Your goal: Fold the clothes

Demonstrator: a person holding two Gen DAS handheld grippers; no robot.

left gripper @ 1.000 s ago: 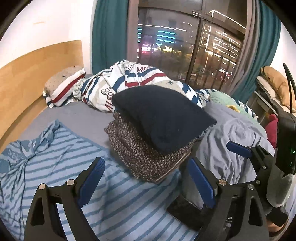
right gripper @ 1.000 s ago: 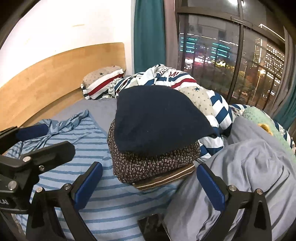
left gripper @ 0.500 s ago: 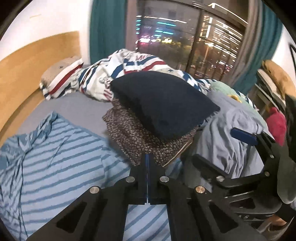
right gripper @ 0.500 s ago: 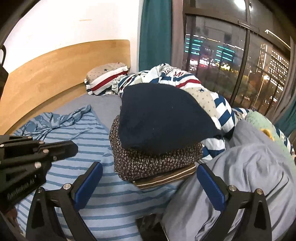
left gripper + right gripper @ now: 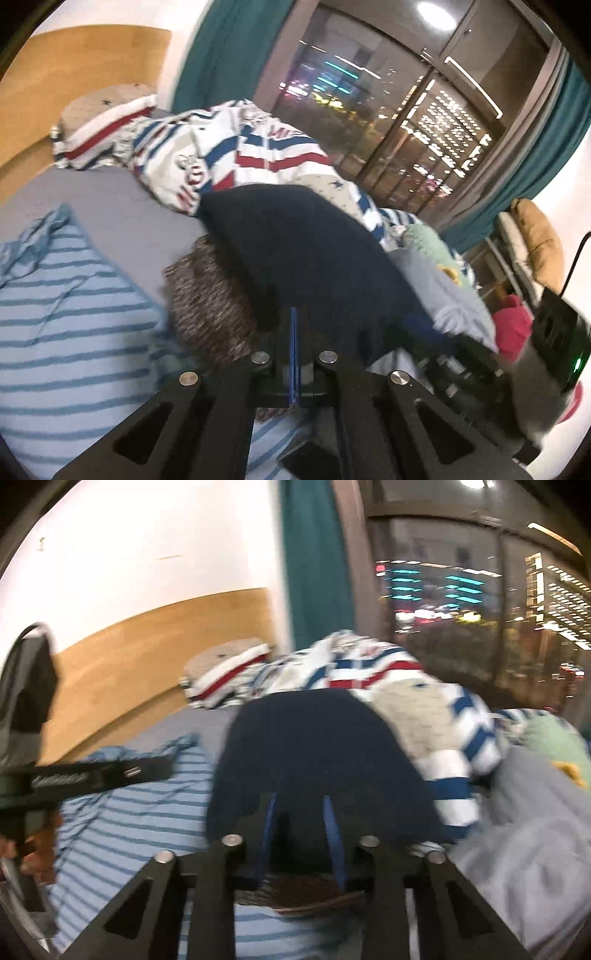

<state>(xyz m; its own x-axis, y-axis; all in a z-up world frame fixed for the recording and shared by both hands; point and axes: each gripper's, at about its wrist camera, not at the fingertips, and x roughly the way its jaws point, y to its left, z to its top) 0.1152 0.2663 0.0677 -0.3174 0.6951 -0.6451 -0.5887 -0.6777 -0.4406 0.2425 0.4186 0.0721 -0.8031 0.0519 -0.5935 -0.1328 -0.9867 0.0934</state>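
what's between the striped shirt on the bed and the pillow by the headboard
In the left wrist view, only bare grey bedsheet lies between the striped shirt and the pillow.

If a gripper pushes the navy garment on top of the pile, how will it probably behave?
The navy garment looks soft, so it would likely dent and bunch. It overhangs the speckled garment below, so it may slide off.
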